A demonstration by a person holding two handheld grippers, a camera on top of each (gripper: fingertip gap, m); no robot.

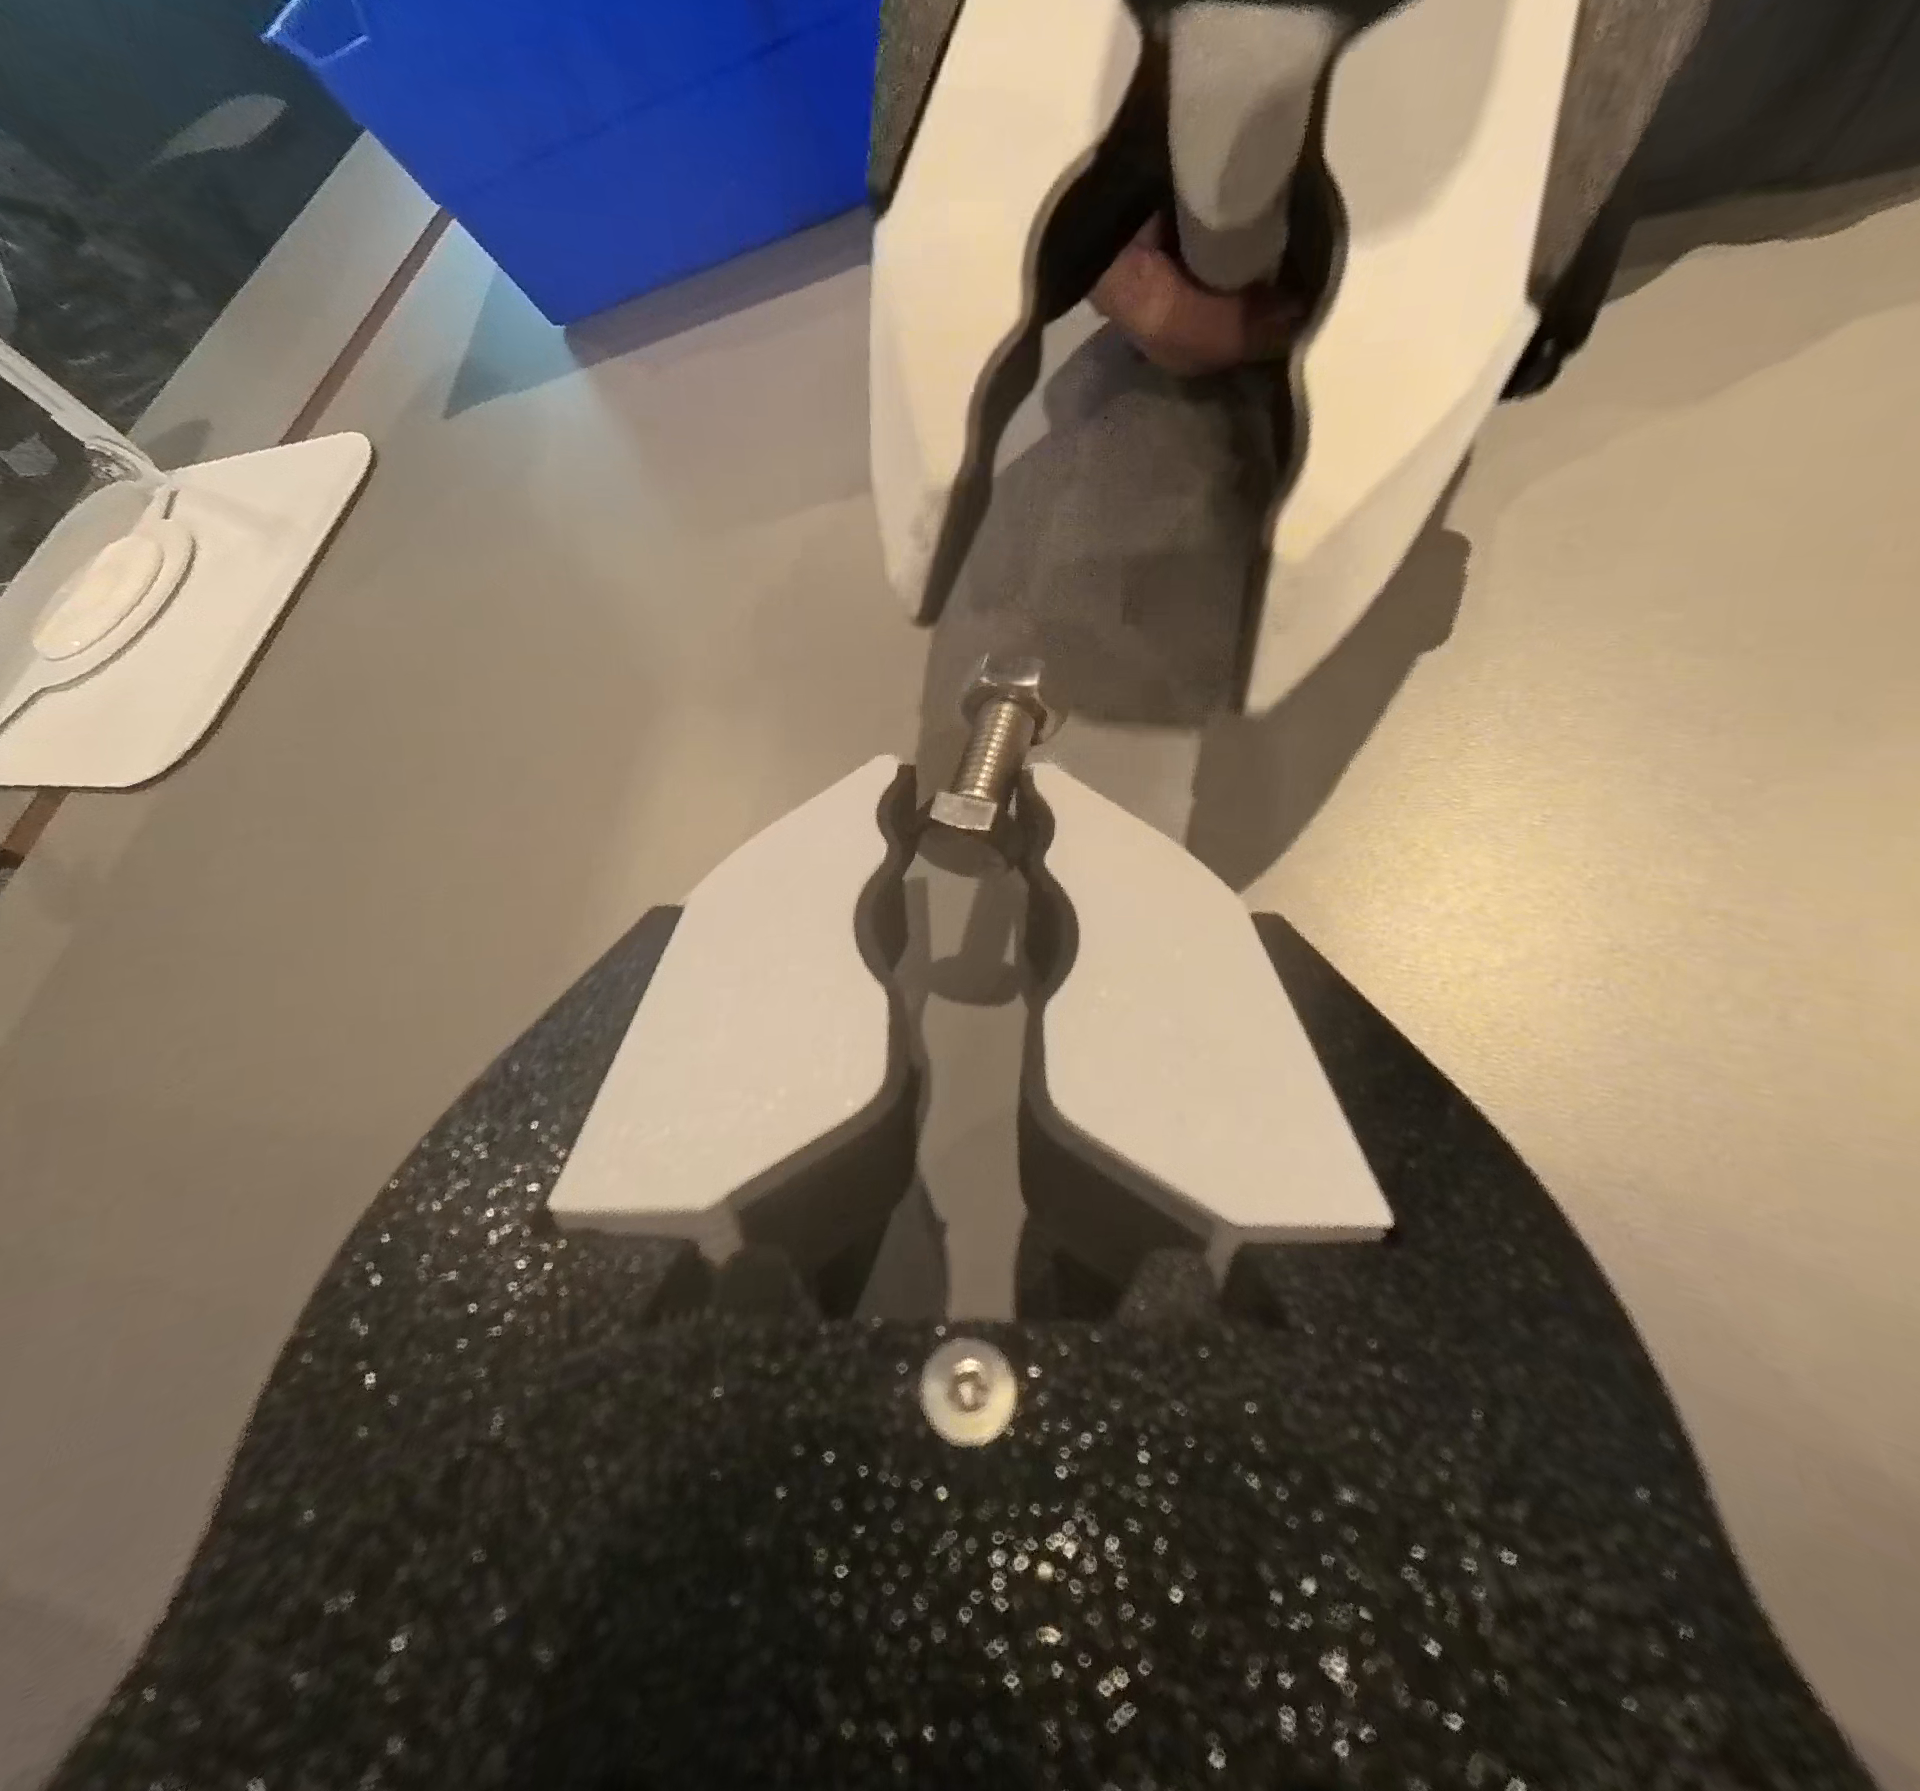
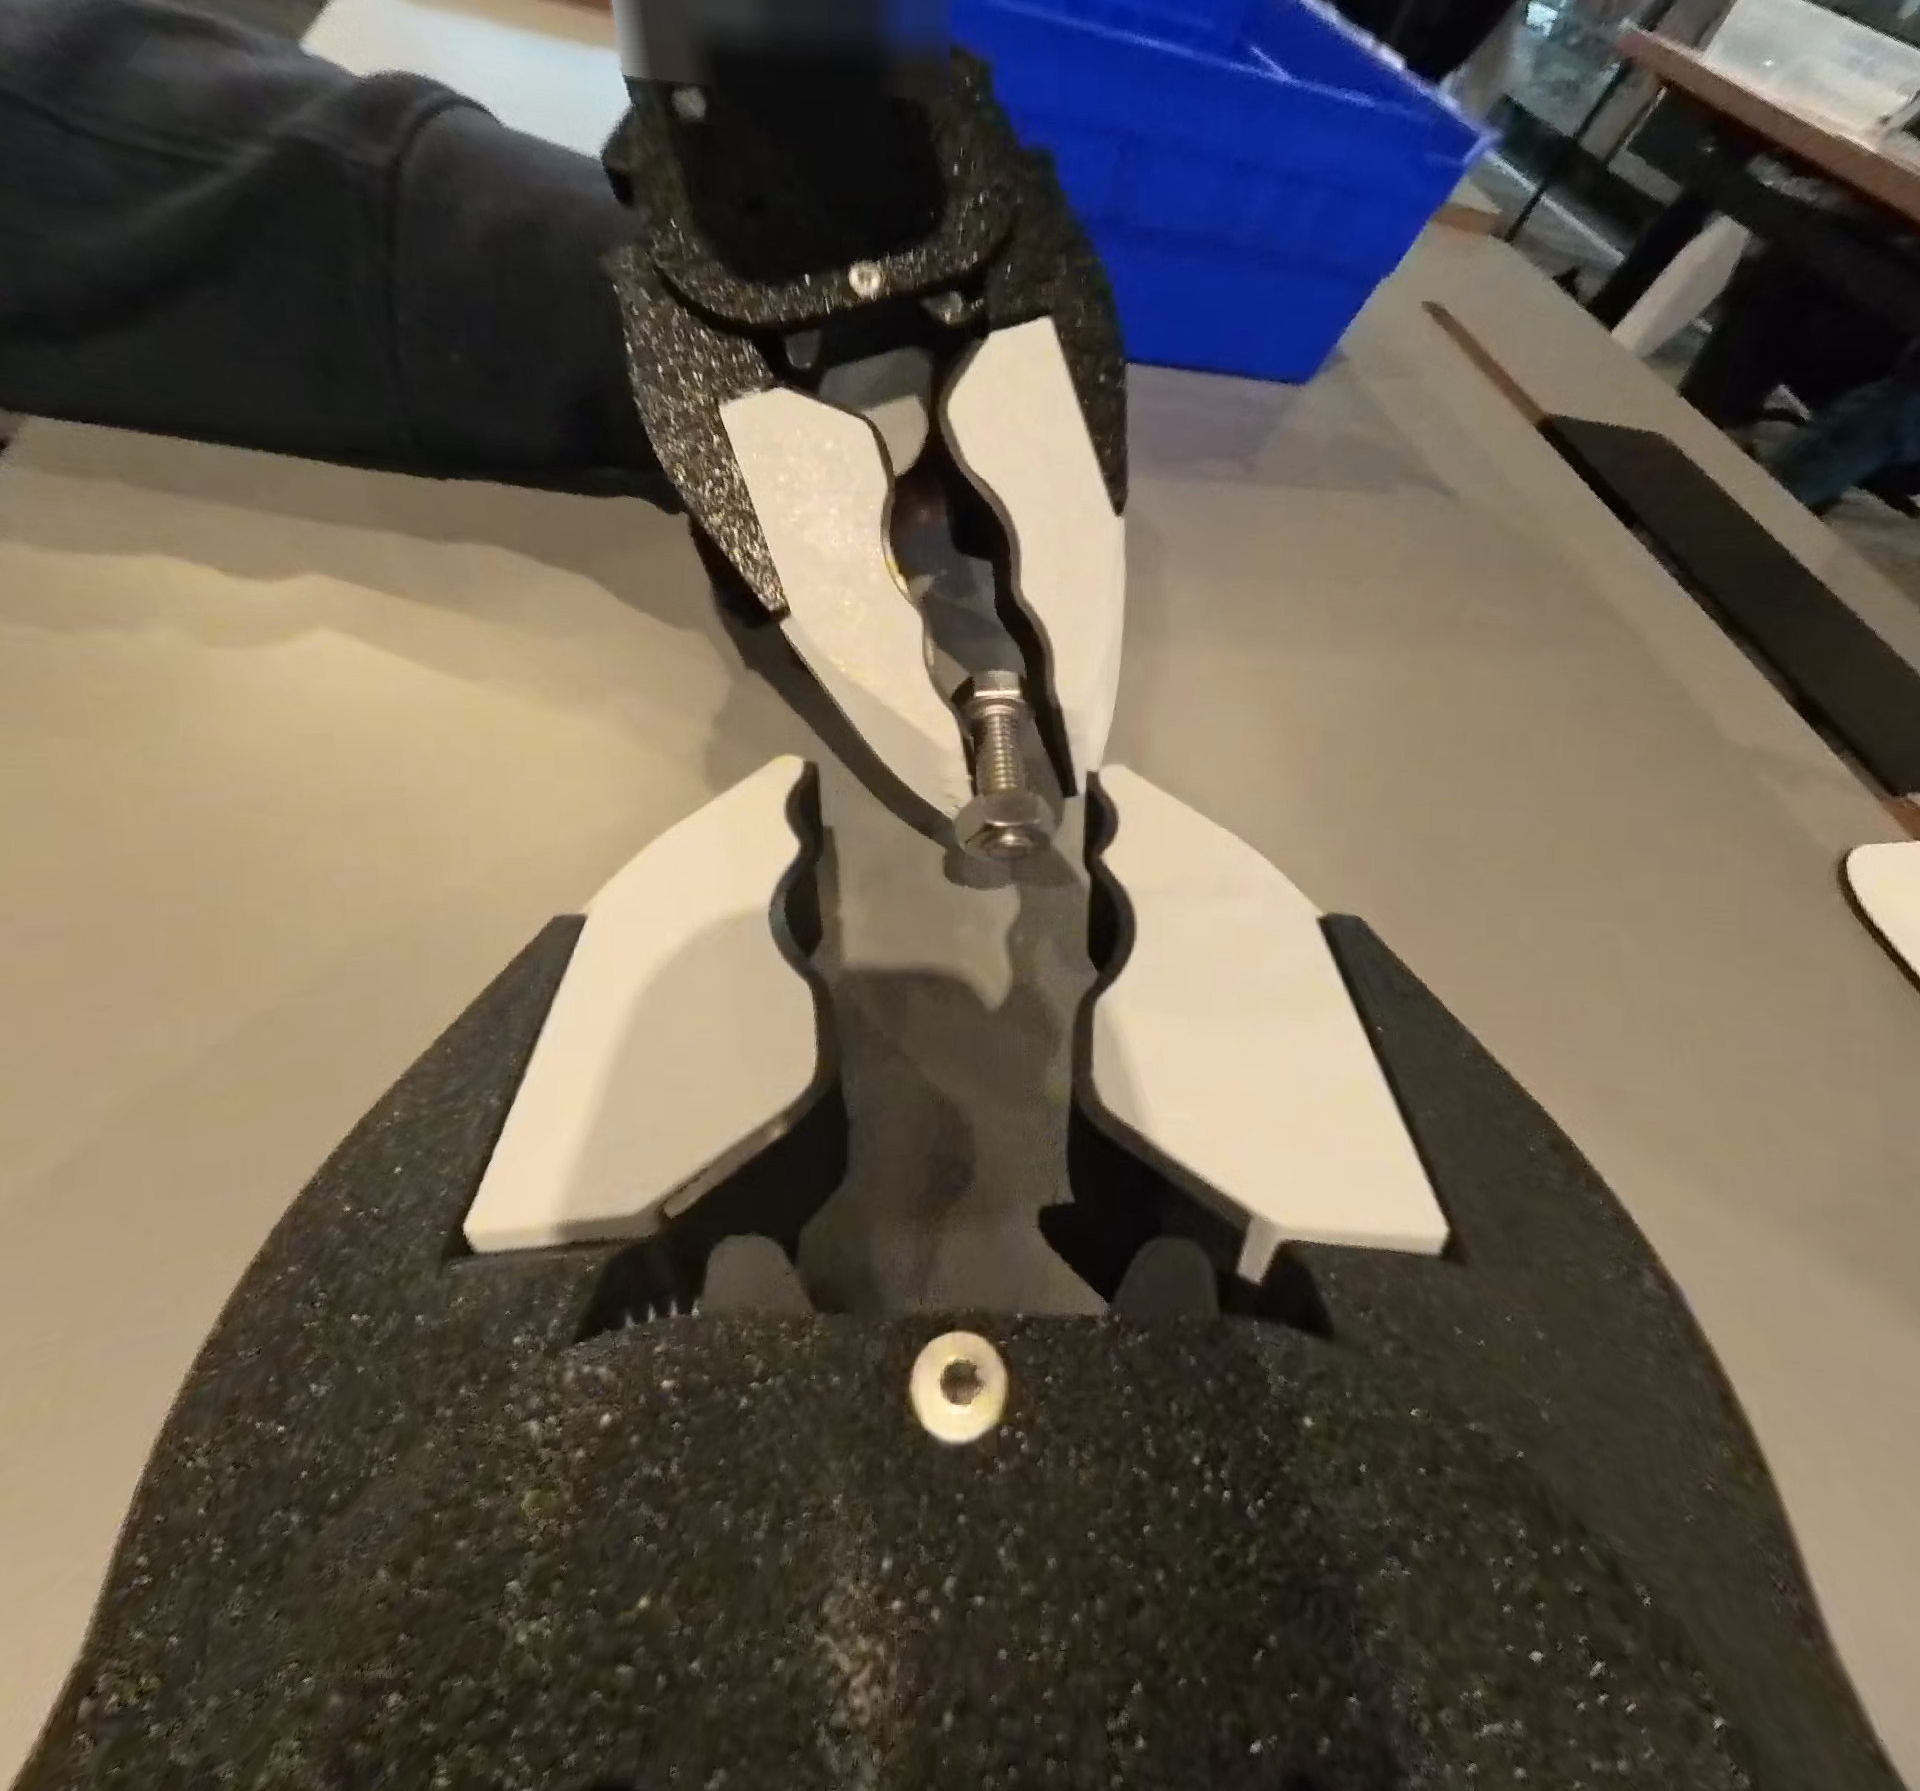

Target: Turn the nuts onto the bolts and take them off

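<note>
My left gripper [image 1: 971,785] is shut on the hex head of a steel bolt [image 1: 989,742] and holds it above the beige table [image 1: 416,1014]. The threaded shaft points away from it. A steel nut [image 1: 1008,687] sits on the shaft's far end. My right gripper [image 1: 1091,645] faces it, open, with its white fingers spread on either side just beyond the nut. In the right wrist view my right gripper [image 2: 951,785] is open, and the nut [image 2: 997,842] lies in the gap between its fingertips, touching neither. The left gripper [image 2: 1023,775] holds the bolt [image 2: 987,754] opposite.
A blue plastic bin [image 1: 623,79] stands at the back of the table and also shows in the right wrist view [image 2: 1195,183]. A white stand base [image 1: 177,598] lies at the left. A person's dark sleeve [image 2: 260,266] reaches in behind the left gripper. A black strip [image 2: 1714,578] lies on the table's right. Only a small space, under 4 cm, lies between the two pairs of fingers. Both grippers' tips are roughly 35 cm from the white stand base [image 1: 177,598].
</note>
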